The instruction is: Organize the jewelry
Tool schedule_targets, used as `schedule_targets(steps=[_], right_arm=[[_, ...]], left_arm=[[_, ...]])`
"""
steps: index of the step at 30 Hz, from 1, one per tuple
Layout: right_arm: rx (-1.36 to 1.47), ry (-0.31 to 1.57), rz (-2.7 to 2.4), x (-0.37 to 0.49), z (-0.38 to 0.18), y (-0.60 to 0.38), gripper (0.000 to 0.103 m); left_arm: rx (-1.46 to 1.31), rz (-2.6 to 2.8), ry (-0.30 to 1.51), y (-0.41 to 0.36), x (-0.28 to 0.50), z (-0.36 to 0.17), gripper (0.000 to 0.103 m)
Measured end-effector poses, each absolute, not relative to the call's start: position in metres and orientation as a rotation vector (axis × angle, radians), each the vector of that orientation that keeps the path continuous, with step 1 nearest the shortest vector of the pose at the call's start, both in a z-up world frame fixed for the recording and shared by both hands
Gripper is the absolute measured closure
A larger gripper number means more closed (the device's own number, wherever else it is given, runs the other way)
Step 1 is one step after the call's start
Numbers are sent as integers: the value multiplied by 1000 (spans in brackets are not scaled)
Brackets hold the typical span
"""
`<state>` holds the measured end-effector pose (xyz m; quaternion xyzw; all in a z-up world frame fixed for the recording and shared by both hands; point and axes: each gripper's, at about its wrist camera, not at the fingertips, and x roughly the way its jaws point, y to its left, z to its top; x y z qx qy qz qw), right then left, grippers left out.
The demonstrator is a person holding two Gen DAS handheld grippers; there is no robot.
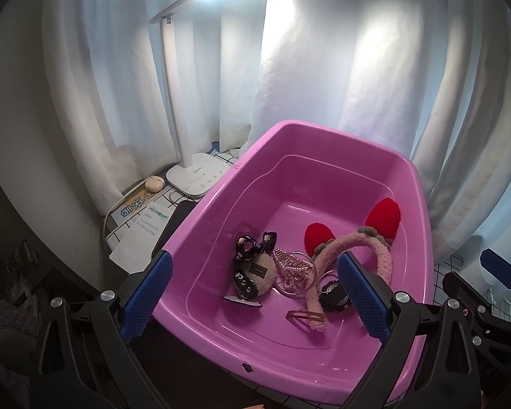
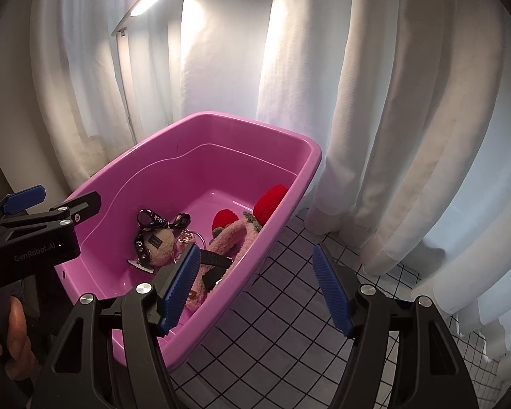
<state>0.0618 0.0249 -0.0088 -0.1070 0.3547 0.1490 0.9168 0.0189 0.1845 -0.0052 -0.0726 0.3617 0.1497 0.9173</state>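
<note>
A pink plastic tub (image 1: pixel 221 184) holds jewelry and hair pieces: a fuzzy pink headband with red strawberries (image 1: pixel 381 218), a black printed strap with a plush ball (image 1: pixel 255 269), a metal hair claw with rings (image 1: pixel 294 267) and a flat hair clip (image 1: pixel 306 315). My left gripper (image 1: pixel 255 300) is open and empty above the tub's near end. My right gripper (image 2: pixel 259 288) is open and empty over the tub's right rim (image 2: pixel 282 204), and the headband (image 2: pixel 231 238) shows beyond its left finger. The left gripper (image 2: pixel 34 204) shows at the left of the right wrist view.
A white desk lamp (image 1: pixel 197 173) stands left of the tub, with papers (image 1: pixel 139 221) and a small beige case (image 1: pixel 155 182) beside it. White curtains (image 2: pixel 374 119) hang close behind. A white grid-pattern cloth (image 2: pixel 289 323) covers the table on the right.
</note>
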Motion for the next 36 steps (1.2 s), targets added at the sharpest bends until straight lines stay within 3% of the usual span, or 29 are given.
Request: schedule_targets(steps=[36], right_arm=[[-206,738,288,55,-8,11,37]], left_arm=[[-135,269,770,167,19,-2,7]])
